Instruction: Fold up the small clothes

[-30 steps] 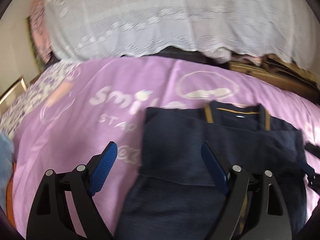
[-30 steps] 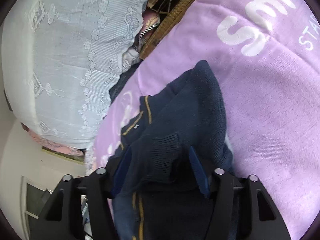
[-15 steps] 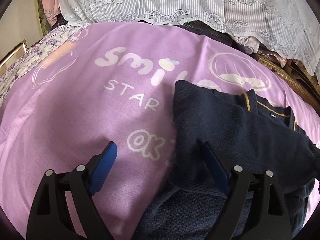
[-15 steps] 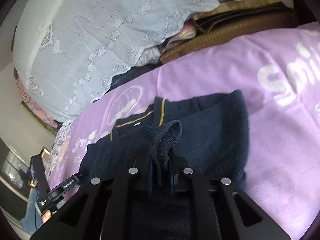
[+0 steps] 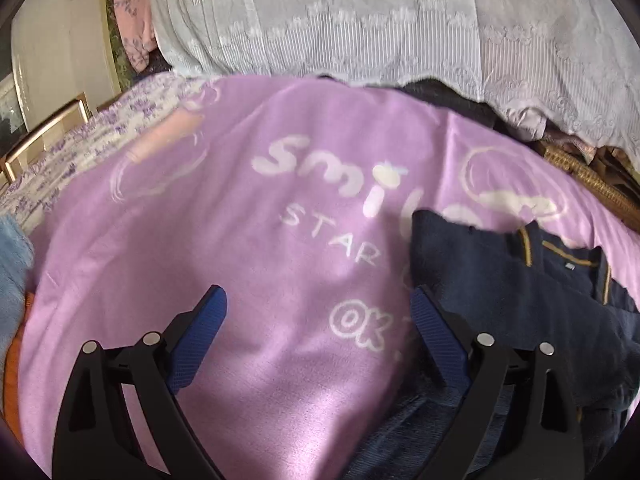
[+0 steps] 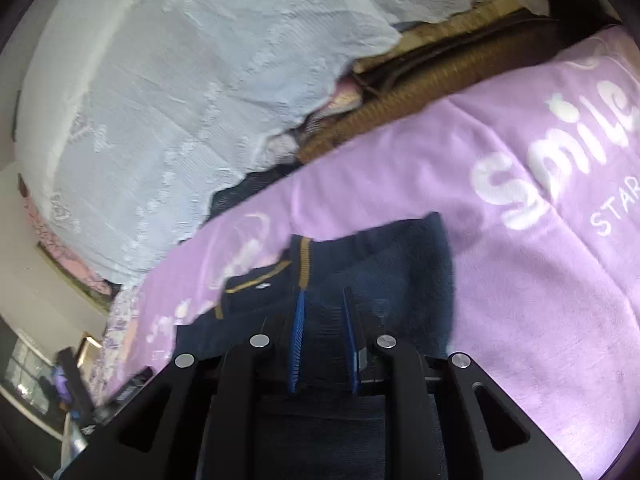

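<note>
**While the navy sweater lies half folded, neither gripper holds it**

Since the left gripper (image 5: 318,296) is not needed on the cloth at this instant, we keep it over the bare purple blanket (image 5: 240,240). Its jaws are wide apart and have just been opening further, with nothing between the blue pads. The navy sweater (image 5: 500,280) lies to the right of this gripper. Its near edge passes just beside the right finger, and the collar with the mustard stripe (image 5: 560,248) is further ahead and to the right. We judge that the wide opening prepares the left gripper to take the sweater's left side for the next fold.

The right gripper (image 6: 323,294) hovers over the sweater, which spreads ahead of it and under its fingers. Its jaws stand a narrow way apart and have just been opening a little. We see no cloth rising between the pads, so we read it as a release and not a grip. Low between the fingers it is dark, so we cannot be fully sure. The folded part lies flat ahead of this gripper, probably laid there so that the body becomes narrower. More folding seems to remain.
</note>
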